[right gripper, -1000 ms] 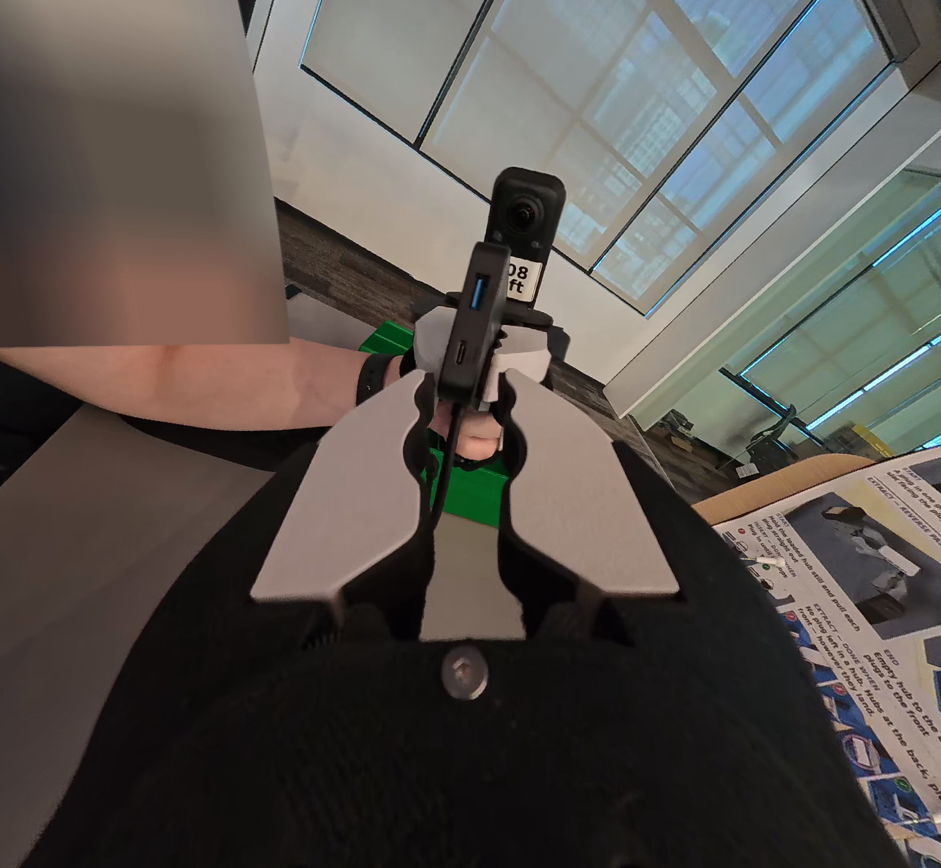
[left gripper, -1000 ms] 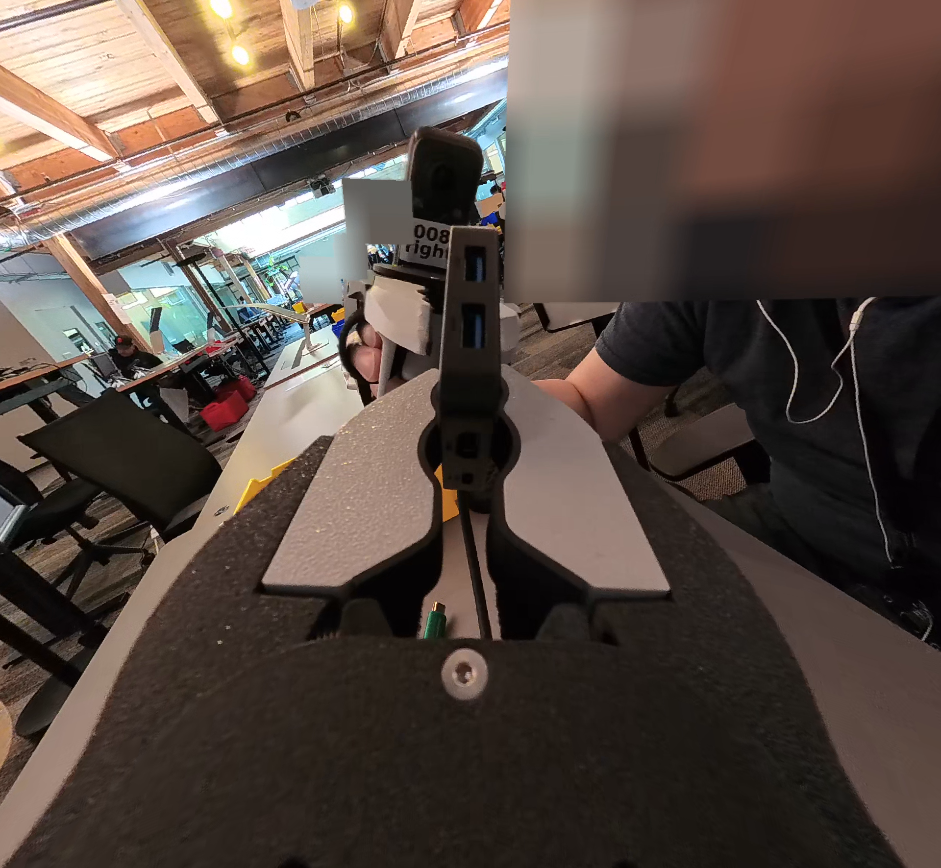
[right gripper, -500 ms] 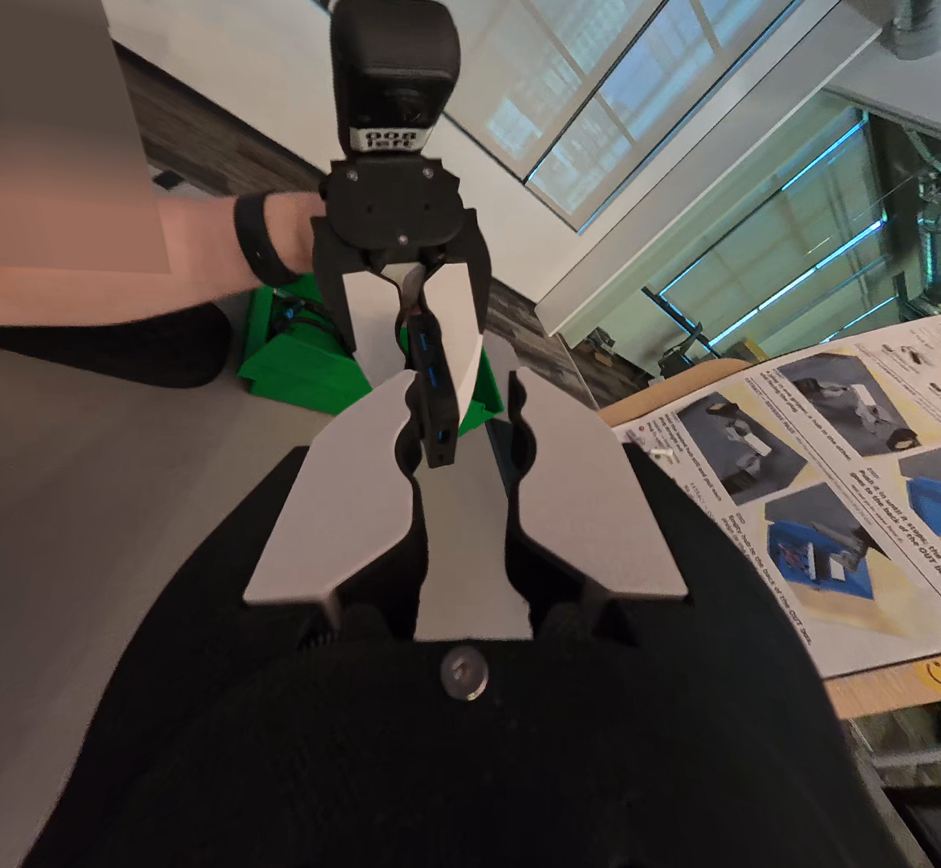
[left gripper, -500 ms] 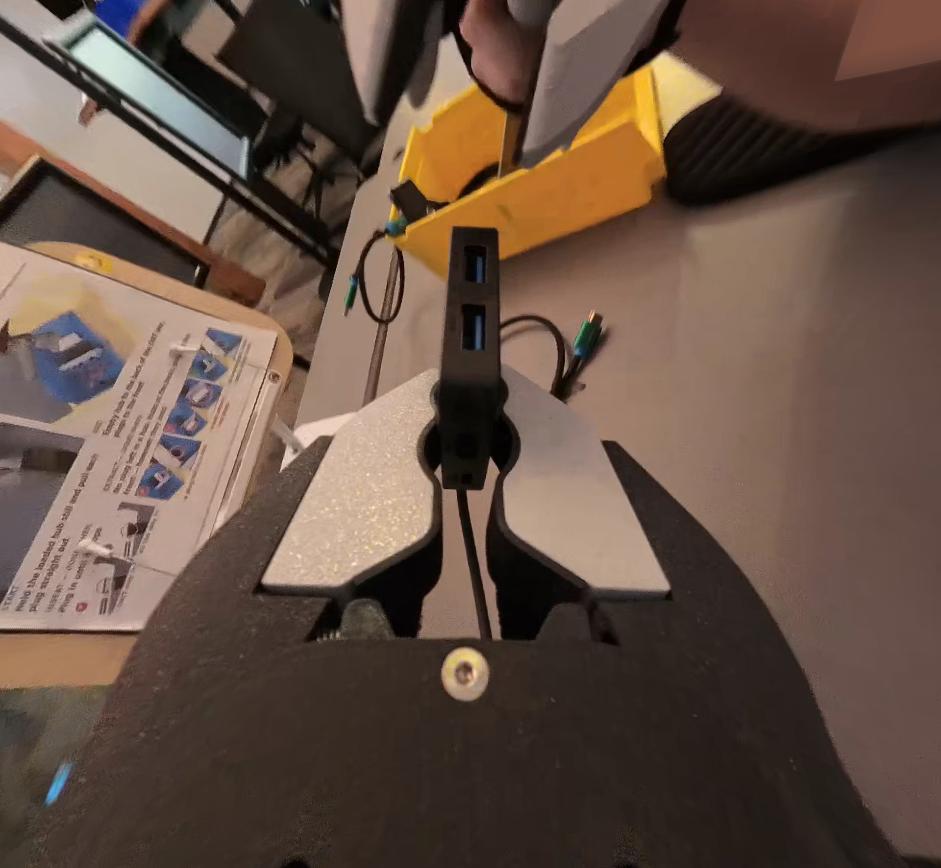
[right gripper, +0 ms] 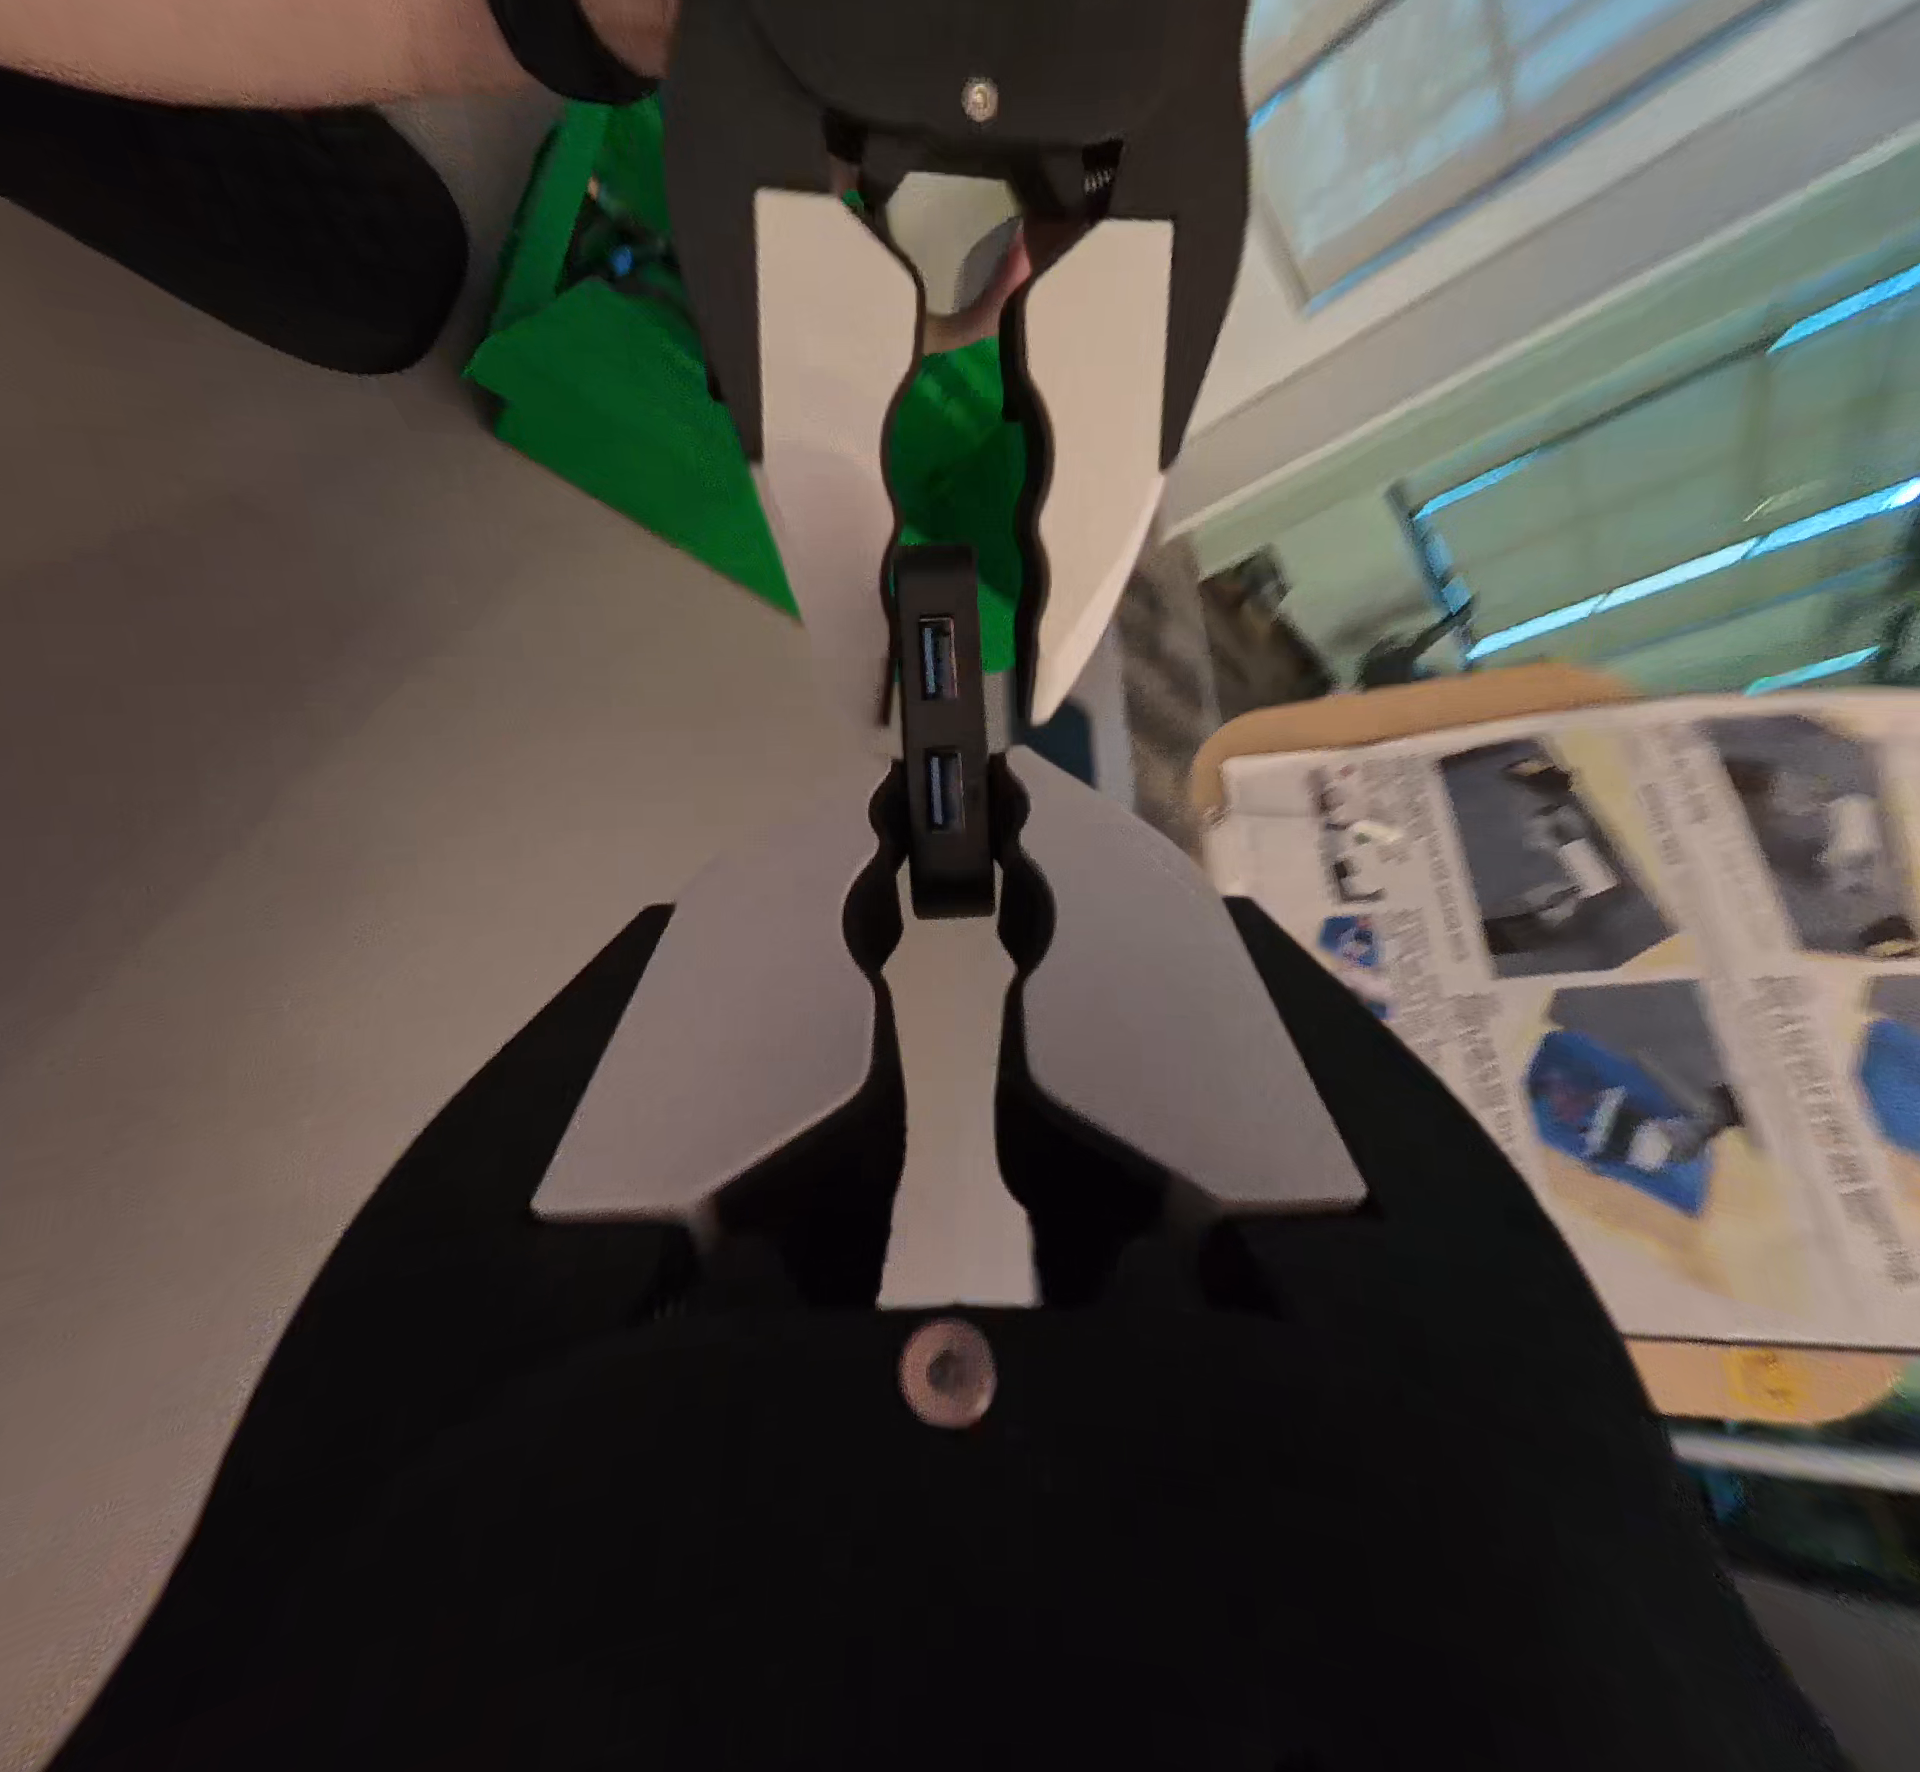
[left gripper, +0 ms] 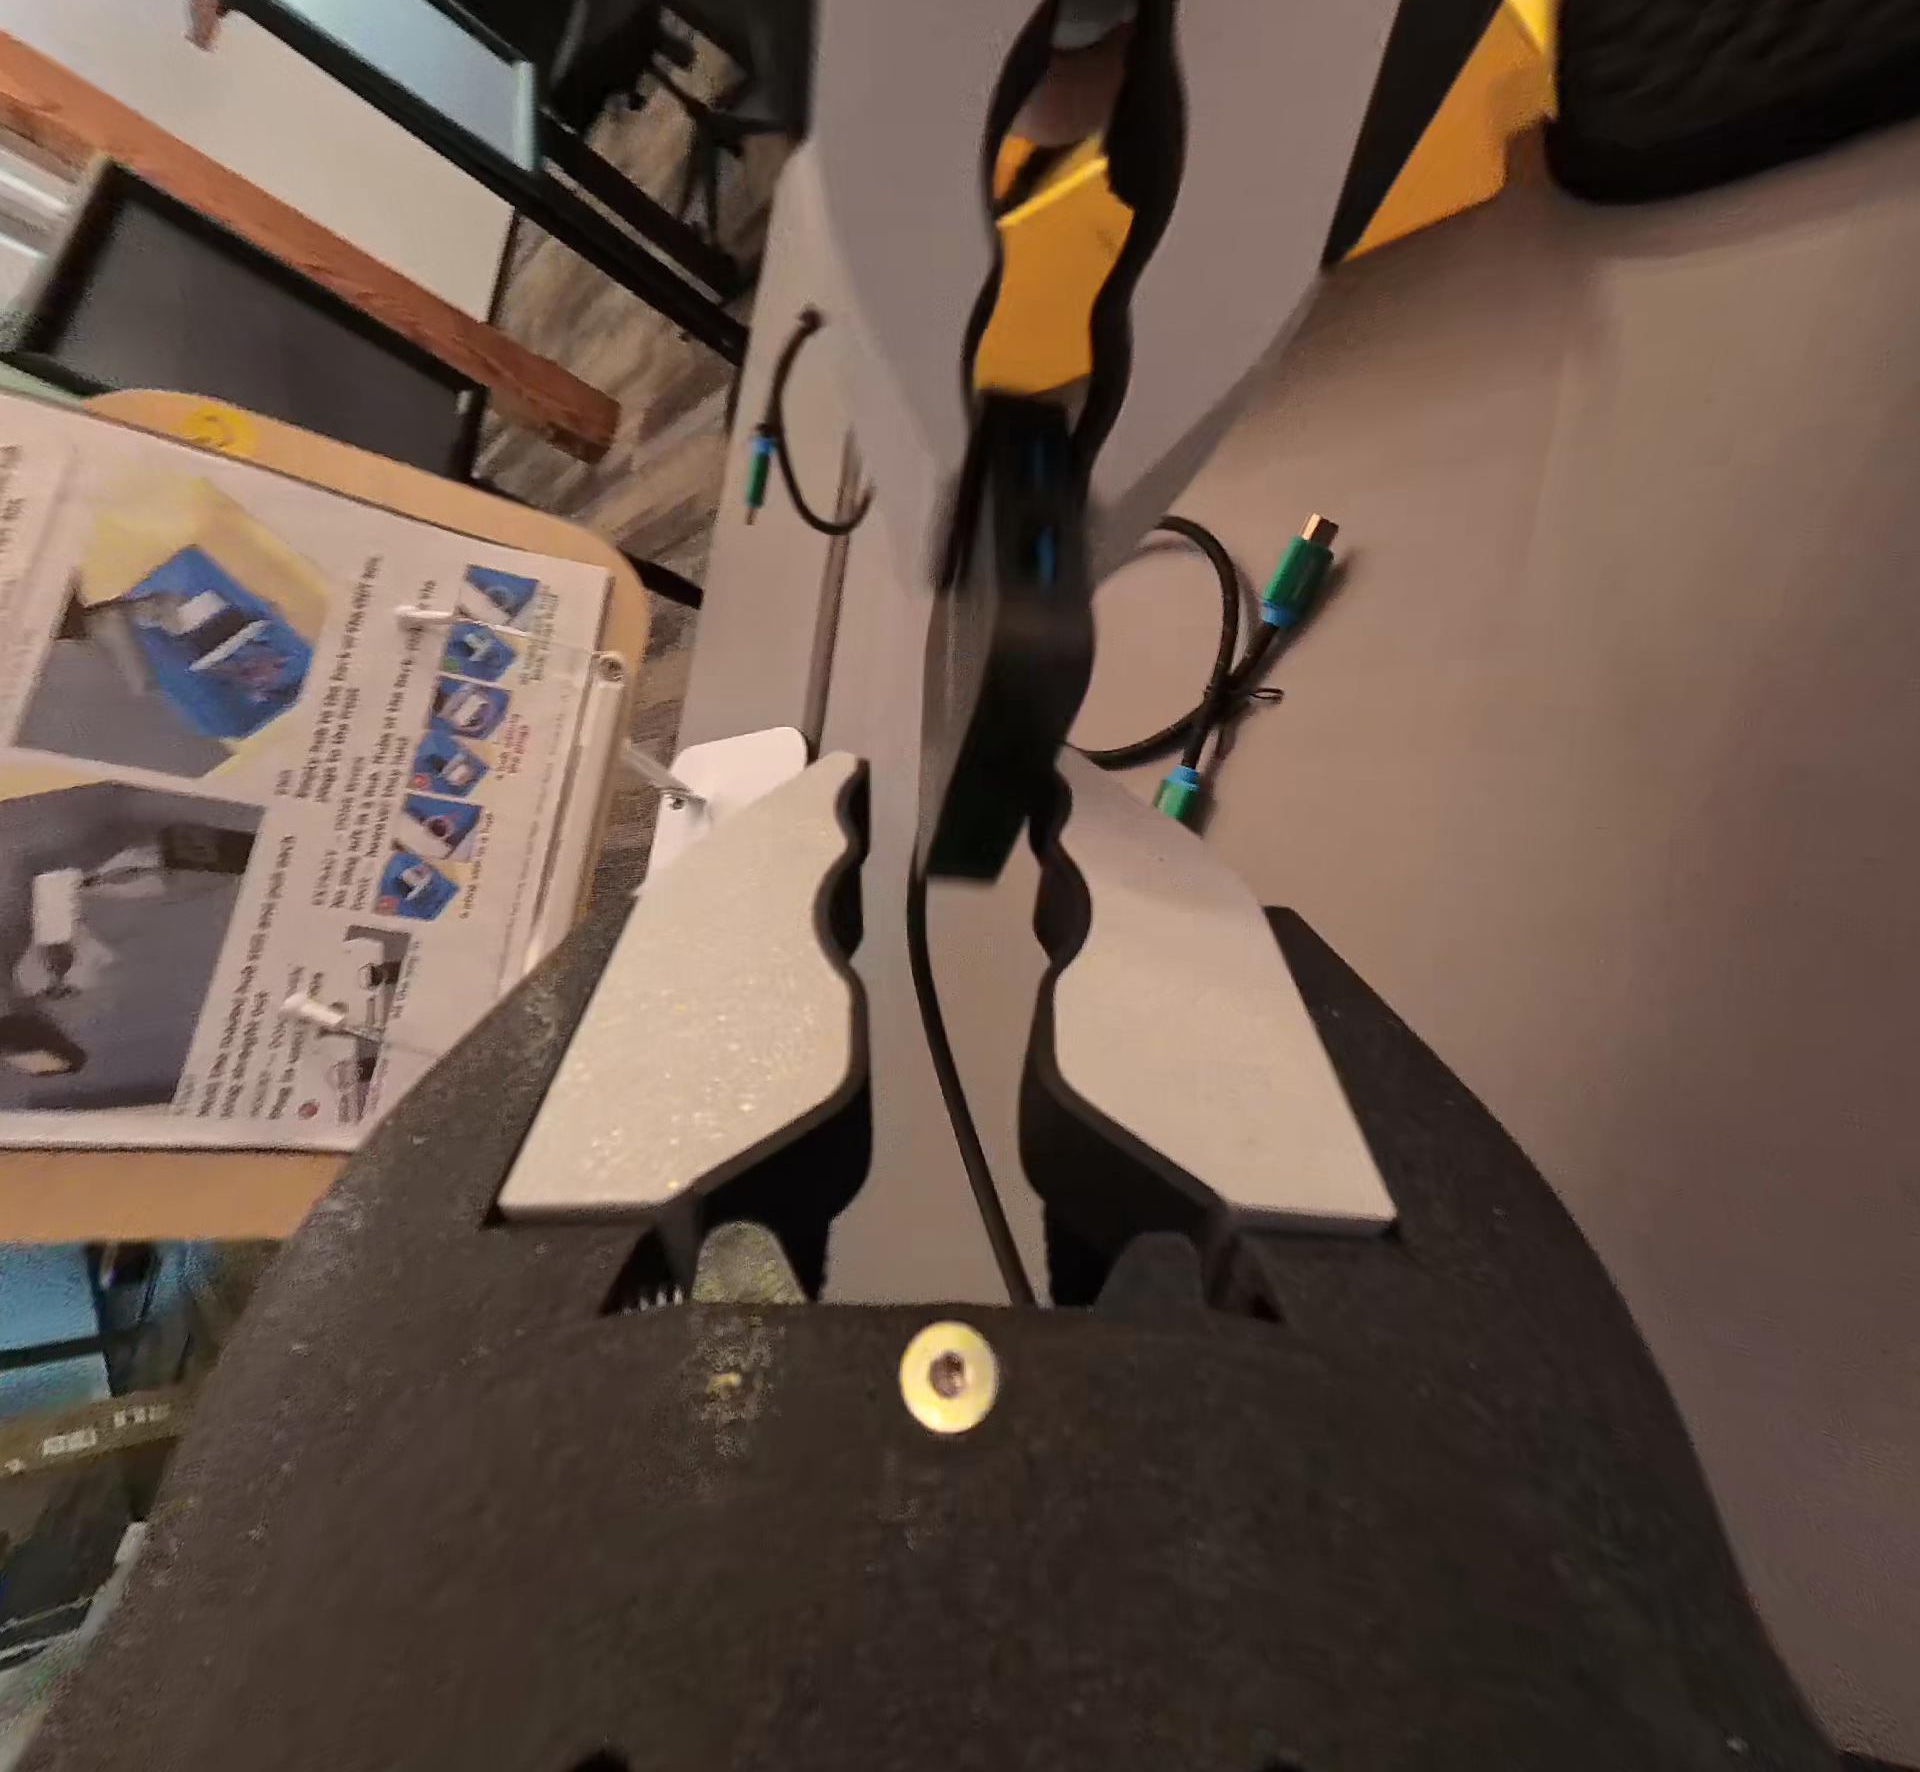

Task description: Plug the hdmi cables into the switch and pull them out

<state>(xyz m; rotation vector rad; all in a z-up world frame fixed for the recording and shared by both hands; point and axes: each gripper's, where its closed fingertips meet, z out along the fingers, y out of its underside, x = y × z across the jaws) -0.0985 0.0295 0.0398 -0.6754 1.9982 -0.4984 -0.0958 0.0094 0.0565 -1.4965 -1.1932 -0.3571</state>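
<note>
The switch is a slim black hub with two blue ports (right gripper: 940, 735). My right gripper (right gripper: 945, 787) is shut on its near end. In the left wrist view the hub (left gripper: 1013, 673) is blurred; the right gripper (left gripper: 1023, 517) reaches down onto it from above. My left gripper (left gripper: 956, 808) is open, its jaws either side of the hub's end with a gap on the left side. It faces me in the right wrist view (right gripper: 961, 683). The hub's black lead (left gripper: 945, 1047) runs back between the left jaws. A black cable (left gripper: 1226, 642) with green plugs lies on the table.
A yellow bin (left gripper: 1049, 288) stands behind the grippers and a green bin (right gripper: 623, 434) at the other side. A second green-plugged cable (left gripper: 790, 455) hangs at the grey table's (left gripper: 1558, 787) edge. A printed instruction sheet (left gripper: 260, 735) lies on a wooden board beside it. My left and right fingertips are right by each other.
The left gripper held the hub and has opened. The right gripper has closed in and shut on the hub's other end. Both views have tipped down towards the table.
</note>
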